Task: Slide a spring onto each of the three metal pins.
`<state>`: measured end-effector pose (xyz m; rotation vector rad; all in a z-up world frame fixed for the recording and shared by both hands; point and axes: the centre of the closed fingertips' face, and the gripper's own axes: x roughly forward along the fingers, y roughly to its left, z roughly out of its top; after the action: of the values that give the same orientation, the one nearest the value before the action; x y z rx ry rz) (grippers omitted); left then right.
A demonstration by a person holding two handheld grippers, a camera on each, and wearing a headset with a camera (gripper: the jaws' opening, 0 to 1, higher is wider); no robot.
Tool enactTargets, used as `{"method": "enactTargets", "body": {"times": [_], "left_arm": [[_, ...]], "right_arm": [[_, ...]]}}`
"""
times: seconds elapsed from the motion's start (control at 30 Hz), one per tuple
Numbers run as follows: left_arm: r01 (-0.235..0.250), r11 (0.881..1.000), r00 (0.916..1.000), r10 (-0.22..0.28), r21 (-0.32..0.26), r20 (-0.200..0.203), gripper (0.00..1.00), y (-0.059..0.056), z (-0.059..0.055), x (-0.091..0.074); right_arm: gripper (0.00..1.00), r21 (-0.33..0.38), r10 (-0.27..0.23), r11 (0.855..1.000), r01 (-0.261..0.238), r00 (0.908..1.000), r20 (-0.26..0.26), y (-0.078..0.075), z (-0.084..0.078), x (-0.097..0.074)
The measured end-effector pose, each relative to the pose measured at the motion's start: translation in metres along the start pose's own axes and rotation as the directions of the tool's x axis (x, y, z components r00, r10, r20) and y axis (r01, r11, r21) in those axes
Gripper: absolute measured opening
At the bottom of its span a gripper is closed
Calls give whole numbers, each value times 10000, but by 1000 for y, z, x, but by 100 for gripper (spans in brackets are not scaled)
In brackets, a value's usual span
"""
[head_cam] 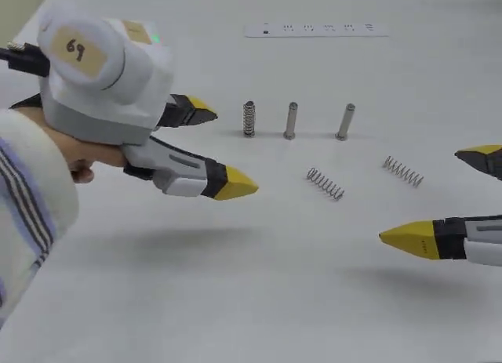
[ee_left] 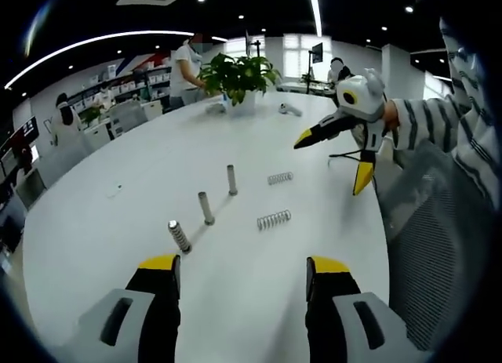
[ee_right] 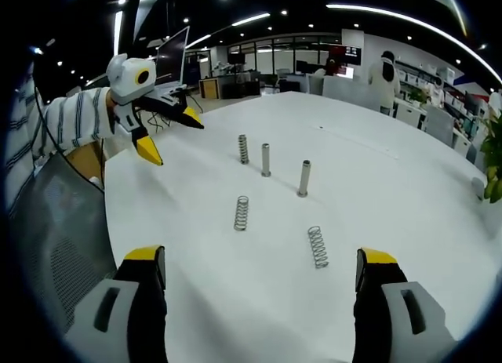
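Left gripper [head_cam: 235,150] and right gripper [head_cam: 420,194] hover with jaws wide, empty.

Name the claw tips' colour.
Yellow, on the grey-and-black left claw and right claw; clearest in head view.

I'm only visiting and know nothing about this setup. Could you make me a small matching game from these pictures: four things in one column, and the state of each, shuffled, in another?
Things (as placed in the head view):
1. leftmost pin
2. middle pin
3. loose spring in front of the middle pin
4. left gripper

States:
A. open, holding nothing
B. lying on its side
C. upright and bare
D. upright, wearing the fitted spring

Pairs: 1-D, 2-C, 3-B, 4-A.
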<state>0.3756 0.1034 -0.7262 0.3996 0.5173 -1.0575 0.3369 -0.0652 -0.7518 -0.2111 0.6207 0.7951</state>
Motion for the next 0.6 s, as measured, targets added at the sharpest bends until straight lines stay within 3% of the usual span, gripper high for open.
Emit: {"method": "enactTargets", "body": {"times": [0.17, 0.27, 0.4, 0.6], "left_arm": [[448, 9977, 9989, -440, 505, -162, 55, -2, 5, 11], [1279, 9906, 9910, -1256, 492, -471, 46, -13, 3, 18], [1267, 9861, 9902, -1194, 1077, -721, 40, -11, 4, 29], [1859, 9683, 9801, -1708, 1667, -1007, 36, -16, 7, 46]], "right_arm": [[100, 72, -50, 10000, 50, 10000, 40, -2, 1, -1], [100, 81, -81, 9999, 81, 10000, 49, -3, 1, -2], [99, 171, -12, 9999, 11, 10000, 53, -3, 0, -2], [99, 168, 74, 9998, -75, 10000, 19, -1, -2, -1]]}}
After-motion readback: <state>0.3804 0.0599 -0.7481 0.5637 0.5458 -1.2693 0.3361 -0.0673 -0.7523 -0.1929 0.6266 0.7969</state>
